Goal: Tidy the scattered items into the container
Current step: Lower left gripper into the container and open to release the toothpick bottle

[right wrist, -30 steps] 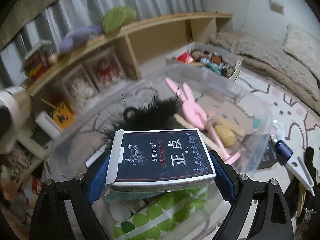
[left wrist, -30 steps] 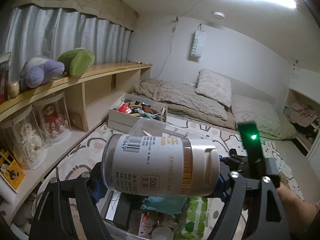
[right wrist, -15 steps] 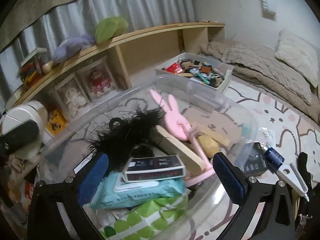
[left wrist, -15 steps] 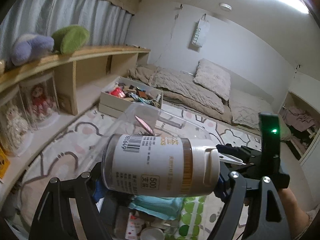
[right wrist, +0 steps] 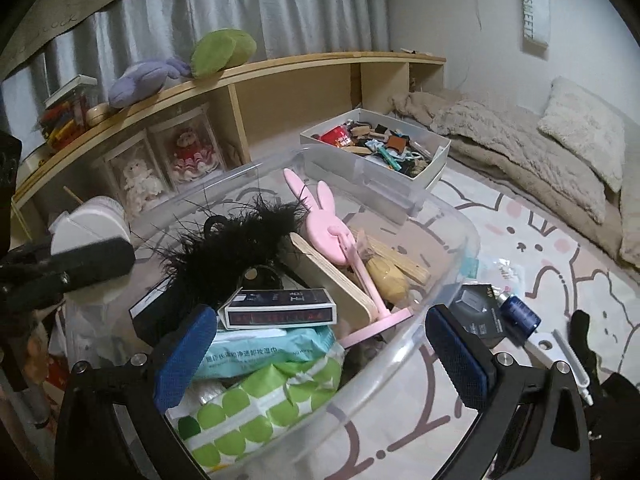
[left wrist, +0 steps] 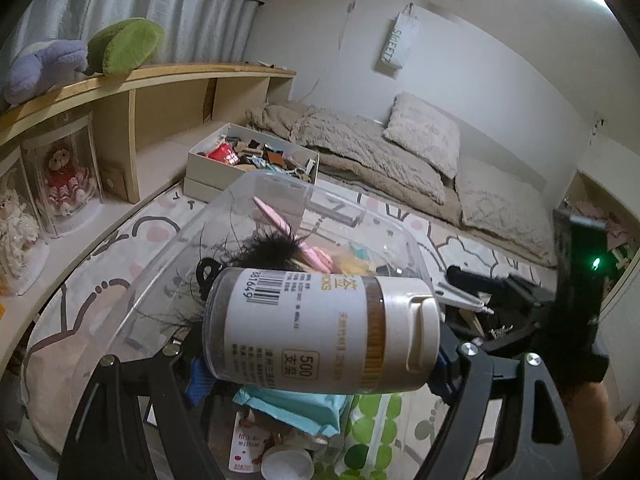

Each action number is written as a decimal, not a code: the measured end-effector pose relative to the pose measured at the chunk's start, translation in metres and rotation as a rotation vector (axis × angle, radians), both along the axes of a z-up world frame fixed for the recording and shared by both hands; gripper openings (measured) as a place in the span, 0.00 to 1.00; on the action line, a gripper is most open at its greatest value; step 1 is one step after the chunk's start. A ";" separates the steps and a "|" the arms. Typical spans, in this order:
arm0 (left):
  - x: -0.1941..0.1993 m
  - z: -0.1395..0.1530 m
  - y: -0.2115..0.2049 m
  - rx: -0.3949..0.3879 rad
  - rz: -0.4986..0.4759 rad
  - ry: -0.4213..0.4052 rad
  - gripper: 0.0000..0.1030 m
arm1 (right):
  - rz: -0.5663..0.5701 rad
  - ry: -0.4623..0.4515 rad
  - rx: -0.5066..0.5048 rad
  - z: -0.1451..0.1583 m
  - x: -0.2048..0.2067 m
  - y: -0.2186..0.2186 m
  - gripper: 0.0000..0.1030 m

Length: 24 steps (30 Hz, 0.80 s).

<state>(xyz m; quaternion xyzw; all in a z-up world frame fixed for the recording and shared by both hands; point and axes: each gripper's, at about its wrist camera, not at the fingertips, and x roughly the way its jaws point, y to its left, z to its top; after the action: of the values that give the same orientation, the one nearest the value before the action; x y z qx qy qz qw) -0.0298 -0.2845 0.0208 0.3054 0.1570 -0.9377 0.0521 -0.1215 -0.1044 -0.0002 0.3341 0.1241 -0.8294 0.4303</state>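
My left gripper [left wrist: 316, 364] is shut on a round toothpick jar [left wrist: 320, 330] with a white label and cap, held sideways over the clear plastic bin [left wrist: 412, 256]. My right gripper [right wrist: 324, 360] is open and empty above the near end of the same bin [right wrist: 460, 240]. A dark card box [right wrist: 280, 308] lies in the bin on a teal wipes pack [right wrist: 264, 350]. A black feather piece [right wrist: 236, 236], a pink rabbit stand [right wrist: 332, 232] and a green-dotted pack [right wrist: 256, 404] also lie inside. The jar's cap [right wrist: 92, 228] shows at the left of the right wrist view.
A white box of small items [right wrist: 376, 148] stands behind the bin. On the patterned rug right of the bin lie a dark box [right wrist: 476, 312], a blue bottle [right wrist: 520, 314] and a white tool [right wrist: 560, 350]. A wooden shelf [right wrist: 280, 76] with dolls and plush toys runs along the left; bedding lies at the back.
My right gripper has opened, let the dark card box drop onto the wipes pack in the bin, and drawn back. My left gripper has carried the jar further over the bin.
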 end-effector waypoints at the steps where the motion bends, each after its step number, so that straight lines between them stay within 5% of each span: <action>1: 0.000 -0.002 0.001 -0.002 -0.005 -0.012 0.80 | -0.004 0.004 -0.004 0.001 0.000 0.002 1.00; 24: -0.008 -0.044 0.022 -0.027 -0.294 -0.514 0.80 | -0.014 -0.010 -0.028 0.002 0.004 0.019 1.00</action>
<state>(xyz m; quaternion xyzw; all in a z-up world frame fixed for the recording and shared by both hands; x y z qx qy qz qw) -0.0378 -0.2628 -0.0235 0.5516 0.0801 -0.8292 -0.0419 -0.1175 -0.0849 0.0022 0.3331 0.1078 -0.8323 0.4298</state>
